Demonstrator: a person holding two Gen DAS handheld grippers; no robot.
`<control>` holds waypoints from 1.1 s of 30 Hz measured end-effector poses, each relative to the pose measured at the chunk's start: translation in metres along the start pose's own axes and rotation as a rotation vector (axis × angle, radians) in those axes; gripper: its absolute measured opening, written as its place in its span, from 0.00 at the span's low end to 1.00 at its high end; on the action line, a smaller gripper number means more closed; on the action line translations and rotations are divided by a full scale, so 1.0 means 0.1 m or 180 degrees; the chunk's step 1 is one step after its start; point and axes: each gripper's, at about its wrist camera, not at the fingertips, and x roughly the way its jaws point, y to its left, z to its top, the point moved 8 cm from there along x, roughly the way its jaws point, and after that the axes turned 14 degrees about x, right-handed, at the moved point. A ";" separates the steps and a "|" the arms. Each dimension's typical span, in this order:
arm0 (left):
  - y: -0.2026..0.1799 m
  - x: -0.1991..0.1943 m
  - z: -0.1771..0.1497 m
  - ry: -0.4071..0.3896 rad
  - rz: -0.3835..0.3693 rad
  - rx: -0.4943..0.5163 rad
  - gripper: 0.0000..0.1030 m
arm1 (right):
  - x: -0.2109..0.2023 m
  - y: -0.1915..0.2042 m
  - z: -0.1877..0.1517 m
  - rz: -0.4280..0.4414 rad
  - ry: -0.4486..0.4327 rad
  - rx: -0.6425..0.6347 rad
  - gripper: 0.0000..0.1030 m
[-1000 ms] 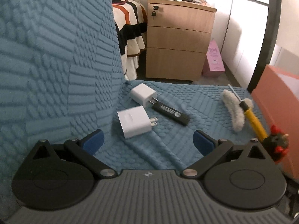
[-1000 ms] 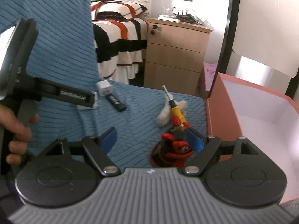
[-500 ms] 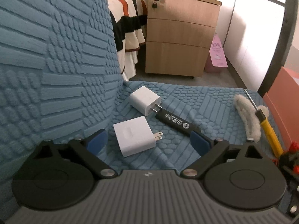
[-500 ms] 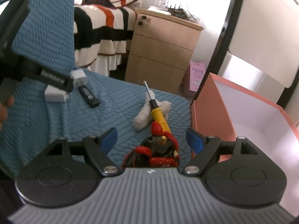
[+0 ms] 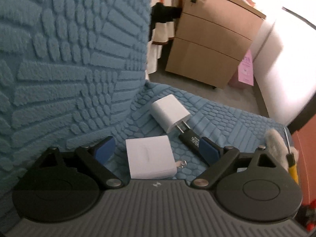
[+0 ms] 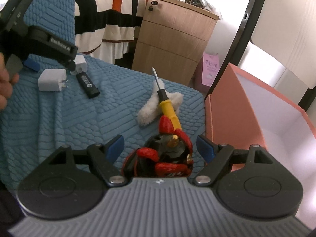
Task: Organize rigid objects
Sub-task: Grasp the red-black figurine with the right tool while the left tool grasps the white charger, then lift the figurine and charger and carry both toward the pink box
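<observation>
Both grippers lower, closer than second ago. Left gripper (image 5: 156, 150) released, straddling near charger (image 5: 150, 158) on sofa. Right gripper (image 6: 160, 146) released, around red figurine (image 6: 164, 156). Risk: pad snags stick (image 5: 189, 139), charger skids.

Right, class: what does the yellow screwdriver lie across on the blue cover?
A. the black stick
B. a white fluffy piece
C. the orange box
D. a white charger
B: the right wrist view shows the screwdriver resting over the white fluffy piece, apart from the chargers and the black stick further left.
</observation>
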 end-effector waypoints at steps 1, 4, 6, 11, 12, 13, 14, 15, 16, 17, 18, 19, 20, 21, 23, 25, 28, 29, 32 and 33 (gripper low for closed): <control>0.00 0.02 0.00 0.0005 -0.0002 -0.0025 0.91 | 0.02 0.00 -0.02 0.0001 0.0009 -0.0014 0.79; 0.00 0.07 -0.01 0.0041 0.0023 -0.0032 0.91 | 0.06 -0.02 -0.09 0.0008 0.0104 0.0008 0.74; 0.01 0.12 -0.01 0.0078 0.0004 -0.0089 0.88 | 0.07 -0.03 -0.10 0.0041 0.0146 0.0076 0.74; 0.07 0.14 -0.05 0.0108 -0.0060 -0.0231 0.78 | 0.09 -0.07 -0.11 0.0067 0.0243 0.0259 0.67; 0.08 0.15 -0.06 0.0127 -0.0053 -0.0254 0.74 | 0.09 -0.08 -0.11 0.0082 0.0243 0.0297 0.65; 0.08 0.16 -0.07 0.0147 -0.0041 -0.0252 0.70 | 0.08 -0.08 -0.10 0.0098 0.0237 0.0320 0.62; 0.07 0.16 -0.08 0.0161 -0.0041 -0.0250 0.68 | 0.07 -0.09 -0.09 0.0106 0.0227 0.0327 0.60; 0.07 0.17 -0.10 0.0181 -0.0052 -0.0264 0.63 | 0.06 -0.09 -0.08 0.0129 0.0230 0.0329 0.60; 0.07 0.17 -0.10 0.0189 -0.0035 -0.0262 0.60 | 0.05 -0.09 -0.08 0.0147 0.0230 0.0337 0.60; 0.07 0.17 -0.10 0.0185 -0.0035 -0.0254 0.60 | 0.04 -0.09 -0.08 0.0162 0.0236 0.0347 0.60; 0.07 0.17 -0.10 0.0192 -0.0039 -0.0242 0.60 | 0.03 -0.09 -0.09 0.0181 0.0250 0.0361 0.60; 0.07 0.16 -0.11 0.0200 -0.0038 -0.0247 0.60 | 0.03 -0.10 -0.09 0.0204 0.0261 0.0384 0.60; 0.06 0.15 -0.12 0.0211 -0.0041 -0.0252 0.59 | 0.01 -0.10 -0.10 0.0234 0.0277 0.0423 0.60; 0.05 0.13 -0.13 0.0226 -0.0052 -0.0254 0.59 | 0.00 -0.09 -0.10 0.0262 0.0288 0.0453 0.60; 0.04 0.09 -0.17 0.0236 -0.0080 -0.0257 0.59 | -0.04 -0.07 -0.10 0.0314 0.0293 0.0482 0.60; 0.01 0.02 -0.21 0.0240 -0.0123 -0.0255 0.59 | -0.08 -0.04 -0.09 0.0352 0.0281 0.0480 0.60; -0.03 -0.13 -0.29 0.0210 -0.0194 -0.0275 0.58 | -0.15 0.01 -0.08 0.0435 0.0283 0.0514 0.59; -0.04 -0.19 -0.32 0.0200 -0.0216 -0.0276 0.58 | -0.18 0.03 -0.08 0.0452 0.0273 0.0505 0.60; -0.10 -0.34 -0.43 0.0209 -0.0324 -0.0272 0.57 | -0.23 0.08 -0.09 0.0491 0.0282 0.0467 0.59; -0.13 -0.39 -0.47 0.0223 -0.0364 -0.0253 0.57 | -0.24 0.09 -0.10 0.0496 0.0290 0.0466 0.59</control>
